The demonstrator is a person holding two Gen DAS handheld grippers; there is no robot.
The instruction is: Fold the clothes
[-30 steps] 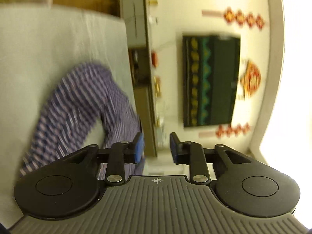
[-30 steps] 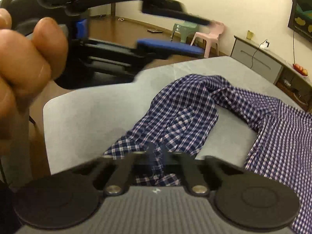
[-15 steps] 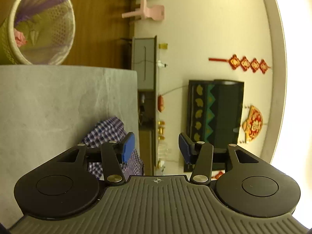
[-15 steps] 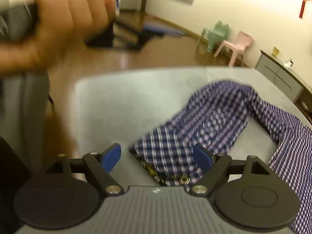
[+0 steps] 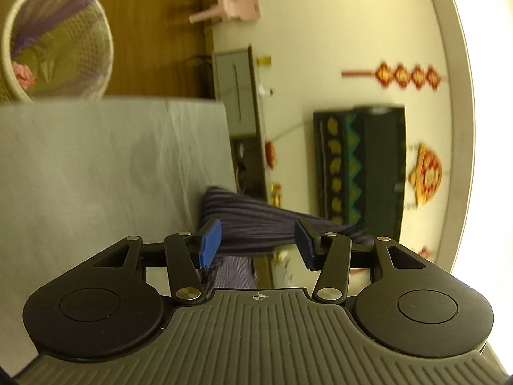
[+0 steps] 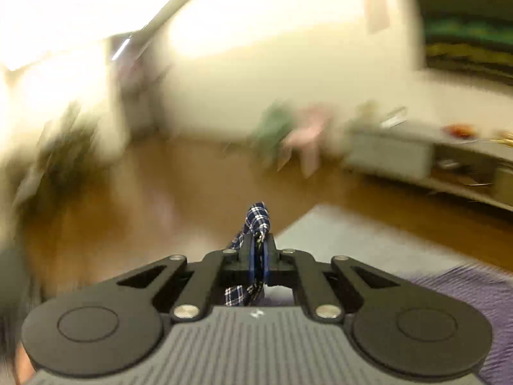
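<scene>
The blue and white checked shirt (image 6: 258,216) is pinched at an edge between the pads of my right gripper (image 6: 258,256), which is shut on it and raised above the grey table (image 6: 336,234). More of the shirt (image 6: 465,282) lies blurred at the lower right. In the left wrist view, the shirt (image 5: 250,221) stretches as a blurred purple band just beyond my left gripper (image 5: 256,240). Its blue pads stand apart and I see no cloth pressed between them. The grey table (image 5: 96,166) fills the left of that view.
A mesh laundry basket (image 5: 57,38) stands on the wooden floor past the table's edge. A pink chair (image 5: 231,6), a grey cabinet (image 5: 237,96) and a dark wall hanging (image 5: 359,166) line the wall. The right wrist view is heavily motion-blurred.
My right gripper went from wide open over the shirt's edge to shut on it and swung upward. The shirt is now pulled across in front of the left gripper, which stayed put.
</scene>
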